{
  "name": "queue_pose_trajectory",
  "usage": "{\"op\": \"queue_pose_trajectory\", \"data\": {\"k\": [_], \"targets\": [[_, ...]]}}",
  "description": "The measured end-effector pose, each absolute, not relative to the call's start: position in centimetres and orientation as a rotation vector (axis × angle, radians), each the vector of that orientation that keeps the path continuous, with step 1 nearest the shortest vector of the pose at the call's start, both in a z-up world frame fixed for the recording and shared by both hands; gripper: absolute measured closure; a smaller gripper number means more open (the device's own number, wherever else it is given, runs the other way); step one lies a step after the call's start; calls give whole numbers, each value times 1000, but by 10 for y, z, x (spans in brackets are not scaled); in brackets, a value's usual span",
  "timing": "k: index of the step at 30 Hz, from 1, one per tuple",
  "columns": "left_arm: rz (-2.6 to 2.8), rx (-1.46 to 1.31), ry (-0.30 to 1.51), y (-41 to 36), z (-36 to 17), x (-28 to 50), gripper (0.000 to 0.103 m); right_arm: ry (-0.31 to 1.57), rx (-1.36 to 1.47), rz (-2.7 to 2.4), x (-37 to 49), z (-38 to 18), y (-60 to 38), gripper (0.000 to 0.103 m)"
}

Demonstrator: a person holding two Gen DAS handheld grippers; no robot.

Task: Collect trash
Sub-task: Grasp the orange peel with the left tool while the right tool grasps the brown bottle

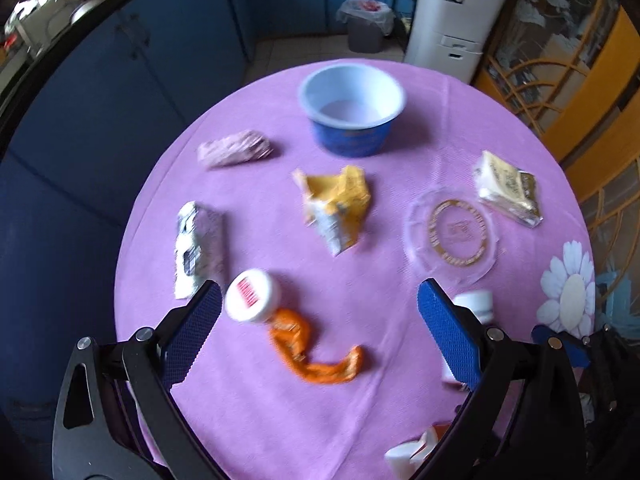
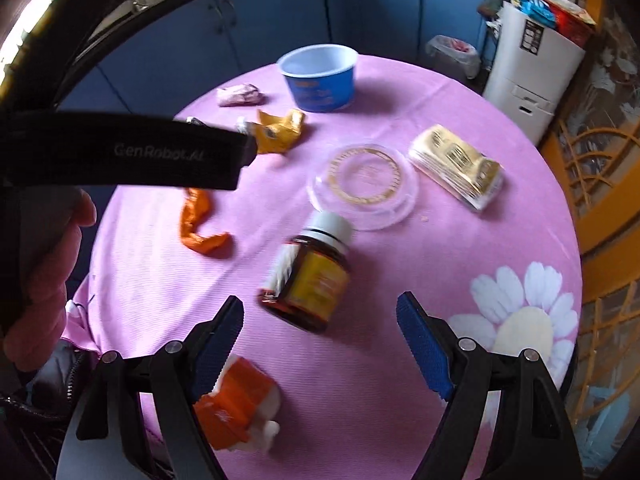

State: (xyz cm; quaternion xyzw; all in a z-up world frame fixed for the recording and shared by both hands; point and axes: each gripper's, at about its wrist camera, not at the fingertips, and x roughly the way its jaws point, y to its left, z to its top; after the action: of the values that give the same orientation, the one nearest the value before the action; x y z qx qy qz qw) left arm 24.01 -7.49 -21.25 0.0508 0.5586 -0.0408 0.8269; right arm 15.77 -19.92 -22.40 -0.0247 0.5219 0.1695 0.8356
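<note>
Above the pink tablecloth (image 1: 248,392), left gripper (image 1: 320,316) held wide open and empty over an orange wrapper (image 1: 316,344), right gripper (image 2: 320,320) spread wide, nothing gripped, brown bottle (image 2: 308,276) lying between its fingers

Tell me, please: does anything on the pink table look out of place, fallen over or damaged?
Yes. The brown bottle with the white cap lies on its side near the middle of the table instead of standing. Beside it, a clear plastic lid lies alone, apart from the blue tub. The wrappers are crumpled and torn, as trash would be.
</note>
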Motion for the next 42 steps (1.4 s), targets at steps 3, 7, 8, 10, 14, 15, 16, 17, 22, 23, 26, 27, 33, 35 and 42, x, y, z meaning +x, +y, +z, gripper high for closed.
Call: {"op": "queue_pose_trajectory", "data": {"k": [3, 7, 8, 10, 14, 15, 16, 17, 22, 23, 26, 27, 33, 35, 42], "targets": [[-80, 94, 1217, -61, -219, 226, 6, 1110, -74, 363, 160, -226, -188, 26], [-112, 66, 1273, -50, -233, 211, 6, 1121, -98, 332, 165, -235, -180, 26], [-127, 49, 1292, -48, -237, 209, 6, 1128, -104, 326, 166, -238, -178, 26], [-135, 24, 1333, -44, -249, 209, 11, 1131, -121, 306, 167, -242, -176, 26], [-128, 0, 1392, -39, -269, 210, 20, 1130, -141, 267, 167, -246, -176, 26], [-112, 12, 1386, -39, -272, 209, 20, 1129, -144, 256, 167, -247, -176, 26], [-103, 32, 1367, -41, -272, 207, 20, 1129, -144, 252, 166, -246, -177, 26], [-102, 54, 1356, -44, -272, 205, 20, 1131, -140, 249, 166, -247, -179, 26], [-80, 39, 1328, -43, -269, 204, 37, 1135, -160, 254, 170, -250, -175, 42], [-76, 36, 1323, -42, -267, 203, 43, 1136, -169, 251, 170, -251, -174, 45], [-49, 42, 1318, -37, -263, 205, 65, 1121, -174, 255, 169, -251, -172, 45], [-53, 25, 1323, -34, -263, 204, 68, 1115, -169, 253, 169, -250, -173, 45], [-49, 17, 1301, -28, -253, 207, 80, 1087, -157, 238, 165, -241, -179, 45], [-51, 31, 1277, -32, -245, 205, 81, 1075, -151, 228, 163, -237, -183, 45], [-64, 77, 1197, -56, -218, 201, 83, 1029, -110, 186, 156, -221, -204, 45]]}}
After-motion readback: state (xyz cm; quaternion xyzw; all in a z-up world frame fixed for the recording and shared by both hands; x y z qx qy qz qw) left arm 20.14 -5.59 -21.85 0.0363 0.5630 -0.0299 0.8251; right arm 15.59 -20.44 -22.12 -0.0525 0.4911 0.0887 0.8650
